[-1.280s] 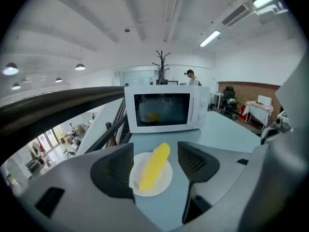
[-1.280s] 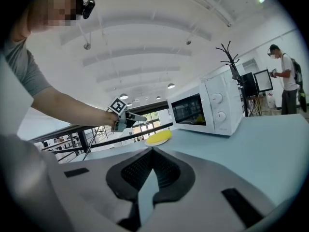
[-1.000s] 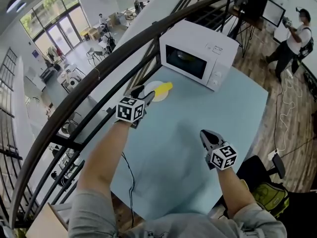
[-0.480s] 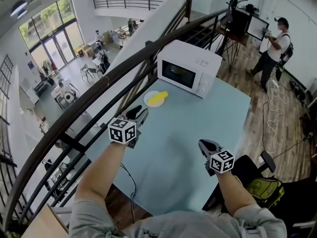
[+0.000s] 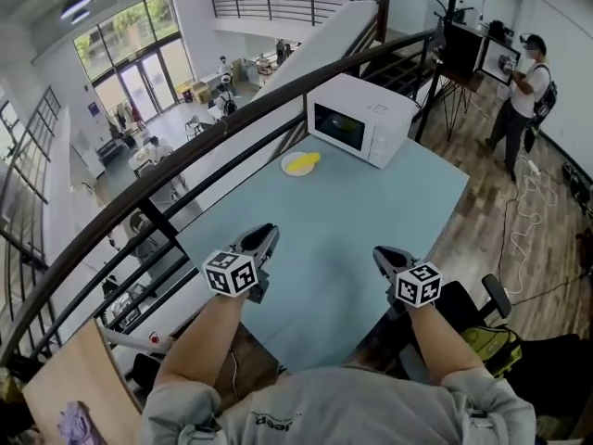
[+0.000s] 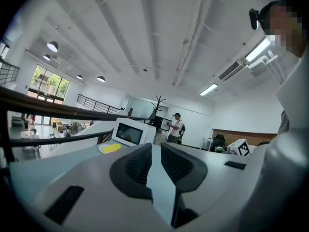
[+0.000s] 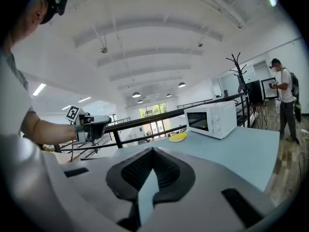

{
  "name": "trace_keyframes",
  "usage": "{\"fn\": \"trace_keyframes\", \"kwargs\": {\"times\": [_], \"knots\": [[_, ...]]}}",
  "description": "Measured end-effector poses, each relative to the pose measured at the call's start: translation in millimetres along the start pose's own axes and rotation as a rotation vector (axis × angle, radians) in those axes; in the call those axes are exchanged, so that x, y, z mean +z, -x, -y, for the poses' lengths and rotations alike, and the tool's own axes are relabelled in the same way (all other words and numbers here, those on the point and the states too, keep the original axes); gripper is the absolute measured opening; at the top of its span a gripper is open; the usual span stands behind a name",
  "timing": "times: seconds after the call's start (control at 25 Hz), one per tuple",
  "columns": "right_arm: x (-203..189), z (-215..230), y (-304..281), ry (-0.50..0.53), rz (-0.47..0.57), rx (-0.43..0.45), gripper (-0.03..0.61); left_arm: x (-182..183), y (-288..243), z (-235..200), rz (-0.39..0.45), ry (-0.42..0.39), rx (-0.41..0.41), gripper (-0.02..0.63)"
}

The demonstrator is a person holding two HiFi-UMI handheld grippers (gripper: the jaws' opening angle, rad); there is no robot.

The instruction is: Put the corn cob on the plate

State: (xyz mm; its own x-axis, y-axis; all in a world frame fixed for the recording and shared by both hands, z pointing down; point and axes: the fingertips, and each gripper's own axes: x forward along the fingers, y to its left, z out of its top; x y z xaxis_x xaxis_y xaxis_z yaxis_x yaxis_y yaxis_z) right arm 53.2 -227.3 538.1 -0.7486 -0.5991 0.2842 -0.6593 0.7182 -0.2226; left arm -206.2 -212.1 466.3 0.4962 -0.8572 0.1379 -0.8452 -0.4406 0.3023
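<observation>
The yellow corn cob [image 5: 305,161] lies on the small pale plate [image 5: 291,168] at the table's far left, beside the microwave. It also shows far off in the left gripper view as corn cob [image 6: 112,148] on plate [image 6: 102,150], and in the right gripper view as corn cob [image 7: 178,136]. My left gripper [image 5: 262,240] hangs over the table's near edge, far from the plate. Its jaws are closing to a narrow gap, with nothing between them [image 6: 155,146]. My right gripper [image 5: 384,255] is level with it on the right, shut and empty [image 7: 152,150].
A white microwave [image 5: 364,120] stands at the far end of the light blue table [image 5: 371,202]. A dark railing [image 5: 185,156] runs along the table's left side. A person [image 5: 523,95] stands at the back right. A chair and a green bag [image 5: 491,346] sit on the floor at the near right.
Both grippers have drawn back from the plate toward the table's near edge. The left gripper's jaws have narrowed. The corn cob has stayed on the plate.
</observation>
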Motion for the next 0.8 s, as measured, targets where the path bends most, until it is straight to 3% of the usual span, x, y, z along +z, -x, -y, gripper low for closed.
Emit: {"fn": "trace_keyframes", "kwargs": {"times": [0.28,0.56,0.8], "knots": [[-5,-35,74,-0.002,-0.009,0.125,0.017,-42,89,102,0.043,0.099,0.105,0.055],[-10,-78,126,0.009,-0.017,0.210,0.017,-52,149,183,0.080,0.066,0.111,0.037],[-18,-124,145,-0.004,-0.017,0.237,0.017,-53,190,200,0.080,0.014,0.080,0.026]]}}
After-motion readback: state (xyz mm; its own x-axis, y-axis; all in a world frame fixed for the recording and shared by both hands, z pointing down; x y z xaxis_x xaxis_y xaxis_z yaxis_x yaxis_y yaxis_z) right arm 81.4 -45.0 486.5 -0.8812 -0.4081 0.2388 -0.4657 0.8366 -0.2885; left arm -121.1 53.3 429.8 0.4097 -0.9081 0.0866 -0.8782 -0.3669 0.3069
